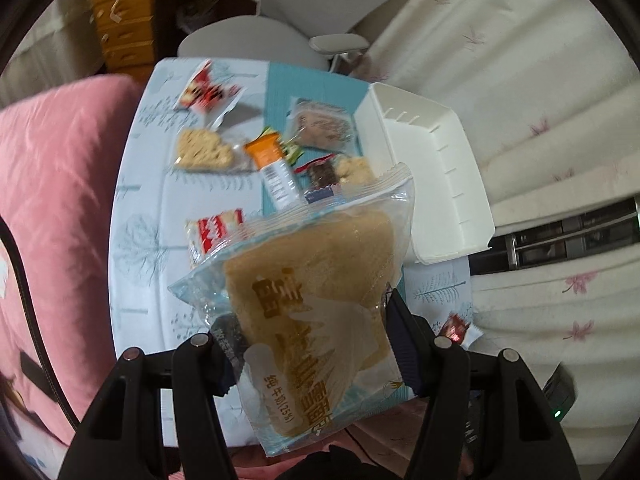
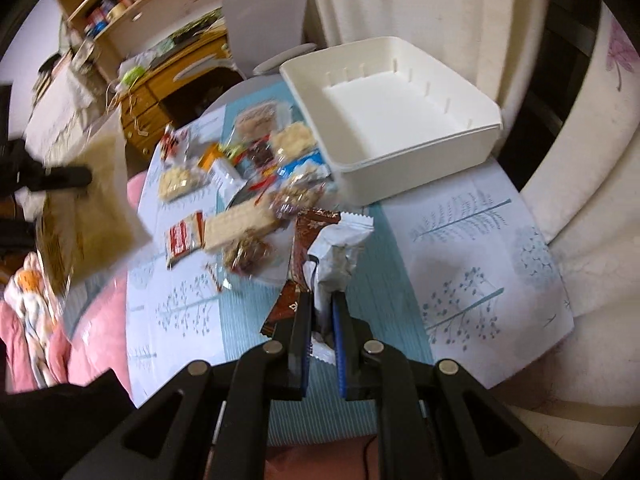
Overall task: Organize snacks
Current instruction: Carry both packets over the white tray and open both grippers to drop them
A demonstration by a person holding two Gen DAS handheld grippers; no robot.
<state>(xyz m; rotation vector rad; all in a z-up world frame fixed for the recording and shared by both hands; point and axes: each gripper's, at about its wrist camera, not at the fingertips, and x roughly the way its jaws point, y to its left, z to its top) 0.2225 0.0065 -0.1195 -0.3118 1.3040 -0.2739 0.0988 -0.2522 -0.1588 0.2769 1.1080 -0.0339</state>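
**Clear plastic in one claw, foil in the other**

Clear film crinkles around the bread packet [image 1: 320,312], a tan, soft loaf with printed lettering, clamped between the pads of the left gripper [image 1: 316,344] and held above the table [image 1: 140,200]. Only the right wrist view shows the other grip: the right gripper [image 2: 322,320], jaws nearly together, pinches two thin wrappers, a brown glossy sachet [image 2: 308,236] and a white foil packet [image 2: 340,240] with a serrated end.

Beyond them the loose snacks [image 2: 240,184] lie scattered over a pale cloth printed with trees (wafers, puffed-rice cakes, a red-and-white pack), most of them touching or overlapping. Farther back stands the white plastic bin [image 2: 400,120], rectangular, with ribbed slots along its inner walls. Bare cloth lies to the bin's near right.
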